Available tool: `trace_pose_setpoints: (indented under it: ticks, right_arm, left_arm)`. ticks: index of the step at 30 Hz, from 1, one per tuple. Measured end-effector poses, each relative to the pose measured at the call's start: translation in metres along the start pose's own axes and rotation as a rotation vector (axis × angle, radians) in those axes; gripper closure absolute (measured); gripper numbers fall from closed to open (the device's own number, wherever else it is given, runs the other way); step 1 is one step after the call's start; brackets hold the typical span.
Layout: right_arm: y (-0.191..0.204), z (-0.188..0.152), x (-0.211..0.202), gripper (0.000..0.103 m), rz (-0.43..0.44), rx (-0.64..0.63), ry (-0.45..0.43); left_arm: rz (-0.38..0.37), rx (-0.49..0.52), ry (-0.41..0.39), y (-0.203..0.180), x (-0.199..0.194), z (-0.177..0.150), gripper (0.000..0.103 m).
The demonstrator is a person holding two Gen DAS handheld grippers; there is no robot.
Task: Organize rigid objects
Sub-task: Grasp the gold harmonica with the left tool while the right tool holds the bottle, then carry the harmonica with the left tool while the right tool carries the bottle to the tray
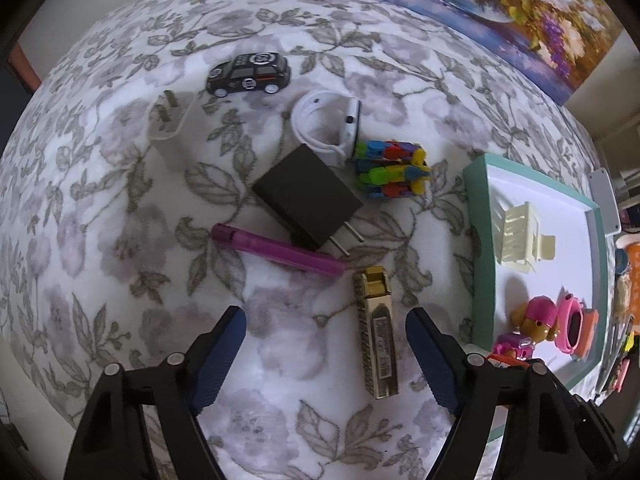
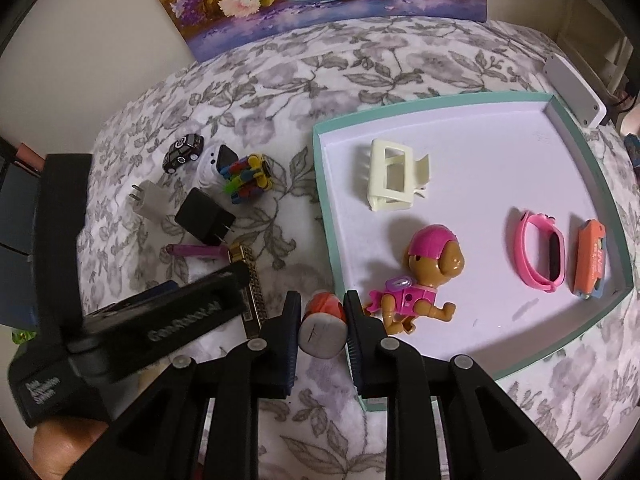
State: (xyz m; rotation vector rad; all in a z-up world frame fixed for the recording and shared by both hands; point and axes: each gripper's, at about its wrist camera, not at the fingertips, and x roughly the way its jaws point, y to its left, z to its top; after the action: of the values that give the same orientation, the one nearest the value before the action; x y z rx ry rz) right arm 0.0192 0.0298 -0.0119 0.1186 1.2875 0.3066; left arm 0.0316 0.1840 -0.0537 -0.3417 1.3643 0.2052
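Gripping an orange-and-grey toy (image 2: 323,326) in our right hand-held gripper (image 2: 322,322) by the teal tray's (image 2: 424,98) near corner (left hand-held gripper (image 1: 324,334) spread wide above the gold harmonica (image 1: 378,340))

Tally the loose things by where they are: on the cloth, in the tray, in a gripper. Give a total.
On the cloth: 7: toy car, white charger, white watch, block toy, black charger, purple pen, harmonica
In the tray: 4: hair clip, pup figure, pink watch, orange item
In the right hand-held gripper: 1: orange-and-grey item
Total: 12

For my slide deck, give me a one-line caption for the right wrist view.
Right gripper clamps an orange-and-grey cylinder at the edge of the teal tray.
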Motion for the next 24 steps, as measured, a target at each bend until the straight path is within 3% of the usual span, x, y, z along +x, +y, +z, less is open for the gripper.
trace_pose_setpoints:
  ticks: [4, 7, 10, 18, 22, 24]
  right_arm:
    - [0.001, 0.0, -0.001, 0.081, -0.004, -0.007, 0.001]
    - [0.002, -0.001, -0.001, 0.081, -0.004, -0.013, 0.002]
    - [0.0, -0.001, -0.001, 0.081, -0.005, -0.009, 0.005]
    - [-0.003, -0.001, 0.002, 0.081, 0.008, 0.004, 0.016]
    - [-0.003, 0.0, 0.001, 0.081, 0.014, 0.009, 0.016]
    - [-0.004, 0.0, 0.001, 0.081, 0.017, 0.009, 0.017]
  left_arm:
    - [-0.001, 0.032, 0.018, -0.017, 0.007, -0.002, 0.03]
    - [0.01, 0.041, 0.027, -0.021, 0.012, -0.002, 0.03]
    - [0.021, 0.05, 0.04, -0.025, 0.02, -0.003, 0.045]
    - [-0.008, 0.049, 0.052, -0.026, 0.033, -0.009, 0.061]
    - [-0.057, 0.034, 0.056, -0.024, 0.035, -0.01, 0.086]
    - [-0.05, 0.043, 0.052, -0.025, 0.033, -0.01, 0.086]
